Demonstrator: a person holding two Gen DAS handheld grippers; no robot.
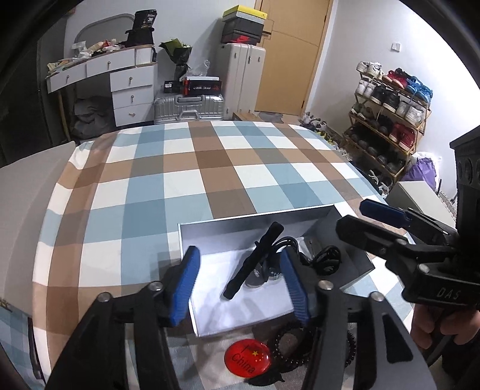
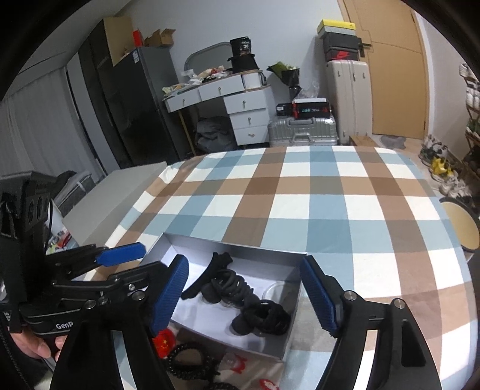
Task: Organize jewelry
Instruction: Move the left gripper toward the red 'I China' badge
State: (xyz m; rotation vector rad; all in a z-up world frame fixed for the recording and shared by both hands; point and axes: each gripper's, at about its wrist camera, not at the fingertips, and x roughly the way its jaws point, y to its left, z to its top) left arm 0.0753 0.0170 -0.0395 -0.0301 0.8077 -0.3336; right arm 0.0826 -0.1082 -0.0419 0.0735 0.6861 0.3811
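Both wrist views look down close over the shared box, facing the checkered bed

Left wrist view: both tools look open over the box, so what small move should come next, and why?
Probably draw the left tool back toward the black beaded bracelet beside the round red badge. Both lie outside the open white box, which already holds the long black hair clip, and its jaws hold nothing.

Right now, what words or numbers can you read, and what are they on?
"China": red badge on the bed.
"DAS": right gripper body.
"GenP": left gripper body, cut off.
"36": black bag on the desk.
Red-and-black box on the suitcase: print blurred, unreadable.
Shoebox: red logo, no readable words.
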